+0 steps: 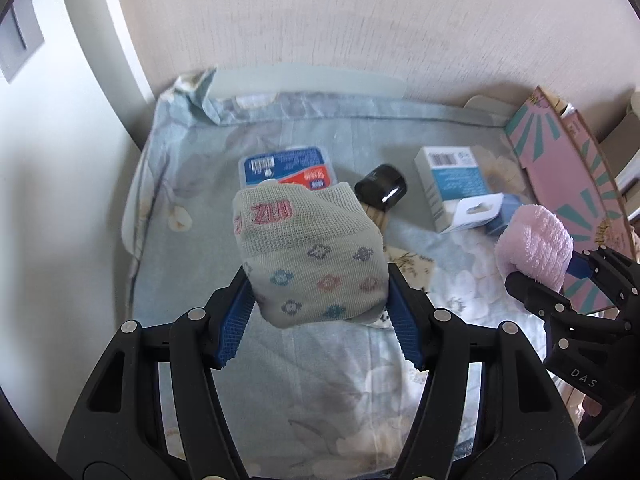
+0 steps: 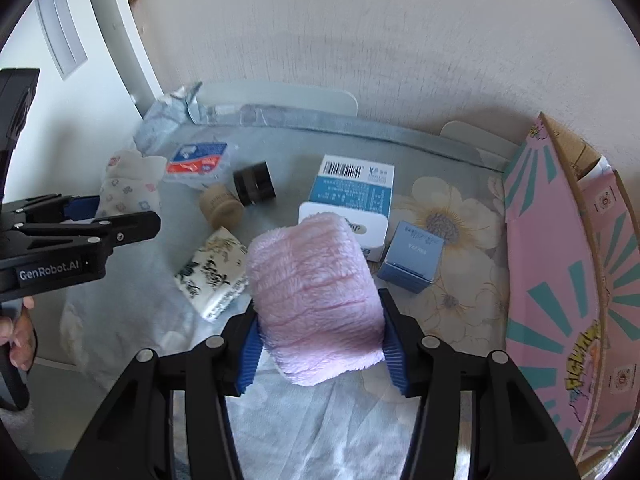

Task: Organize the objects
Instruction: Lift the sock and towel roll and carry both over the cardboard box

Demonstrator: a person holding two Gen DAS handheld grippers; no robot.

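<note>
Your left gripper [image 1: 320, 316] pinches the patterned sock roll [image 1: 312, 256] between both blue pads, lifted above the floral sheet [image 1: 320, 392]; your right gripper [image 2: 320, 344] clamps the pink fluffy roll [image 2: 316, 304] the same way; ahead of the right claw lie a white-and-blue carton [image 2: 352, 188], a small blue box [image 2: 412, 256] and a black cap [image 2: 254, 188]; to its right stands a pink cardboard box [image 2: 560, 280]; beyond, a pale textured wall [image 2: 360, 40].

Floral blue-grey sheet [image 2: 460, 216] spread under everything; textured cream wall [image 2: 360, 40] at twelve o'clock; white door frame [image 1: 104, 60] at ten o'clock, grey panel [image 1: 16, 36] beside it.
</note>
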